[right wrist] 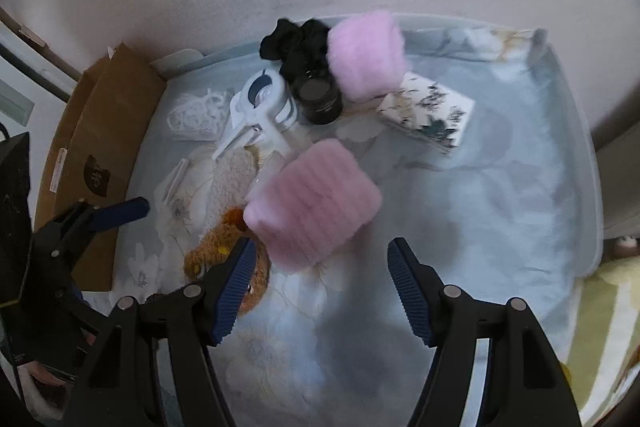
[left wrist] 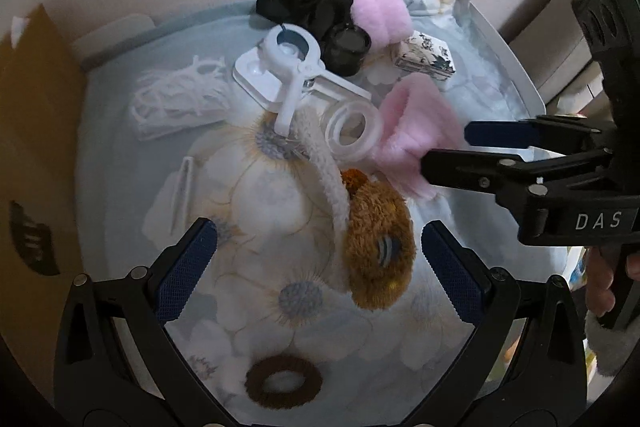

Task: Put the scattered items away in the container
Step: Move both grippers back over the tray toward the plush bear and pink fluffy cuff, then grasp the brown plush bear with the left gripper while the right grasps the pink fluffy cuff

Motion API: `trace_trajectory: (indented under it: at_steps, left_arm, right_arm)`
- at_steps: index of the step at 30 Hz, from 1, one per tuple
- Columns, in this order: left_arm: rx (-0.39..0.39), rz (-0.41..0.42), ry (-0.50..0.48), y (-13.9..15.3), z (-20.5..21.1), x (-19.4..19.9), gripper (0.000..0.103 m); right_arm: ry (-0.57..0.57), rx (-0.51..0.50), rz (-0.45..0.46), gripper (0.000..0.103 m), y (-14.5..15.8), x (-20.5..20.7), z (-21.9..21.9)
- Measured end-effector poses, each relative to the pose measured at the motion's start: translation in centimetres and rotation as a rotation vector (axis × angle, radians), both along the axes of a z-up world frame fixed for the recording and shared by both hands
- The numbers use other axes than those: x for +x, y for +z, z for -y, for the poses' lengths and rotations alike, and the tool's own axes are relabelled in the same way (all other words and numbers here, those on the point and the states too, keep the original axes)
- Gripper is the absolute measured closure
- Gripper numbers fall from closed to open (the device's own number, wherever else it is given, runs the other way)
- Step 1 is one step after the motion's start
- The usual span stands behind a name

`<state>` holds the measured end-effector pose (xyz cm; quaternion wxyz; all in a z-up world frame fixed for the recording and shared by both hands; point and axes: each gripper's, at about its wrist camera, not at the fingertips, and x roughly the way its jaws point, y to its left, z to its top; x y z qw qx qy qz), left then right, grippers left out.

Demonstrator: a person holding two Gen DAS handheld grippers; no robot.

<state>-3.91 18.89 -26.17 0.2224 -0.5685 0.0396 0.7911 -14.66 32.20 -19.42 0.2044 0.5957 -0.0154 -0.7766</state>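
Landmark: brown plush toy (left wrist: 378, 247), lying on the floral cloth (left wrist: 256, 339).
Left gripper (left wrist: 320, 267): tongs spread, empty, straddling the plush toy without touching it.
Right gripper (right wrist: 322, 291): tongs spread, empty, beside the plush toy, below the near pink fluffy band (right wrist: 314, 207).
White clip (left wrist: 290, 71): beyond the plush toy.
Clear tape ring (left wrist: 352, 131): just past the plush toy.
Brown hair tie (left wrist: 284, 383): nearer than the plush toy.
Cardboard box (right wrist: 100, 155): left of the plush toy, at the cloth's edge.
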Motion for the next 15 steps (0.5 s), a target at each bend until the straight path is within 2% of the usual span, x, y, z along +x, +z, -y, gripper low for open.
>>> trace_trajectory:
  at_steps: [4,15]
  left_arm:
    - [-0.004,0.013,-0.001,-0.7,-0.4,-0.3,0.001]
    - [0.022,0.028,-0.009,-1.4,-1.1,-0.6,0.002]
  right_arm:
    - [0.021,-0.031,0.020,0.039,-0.9,-1.2,0.7]
    - [0.075,-0.014,-0.012,0.039,-1.7,-1.6,1.2]
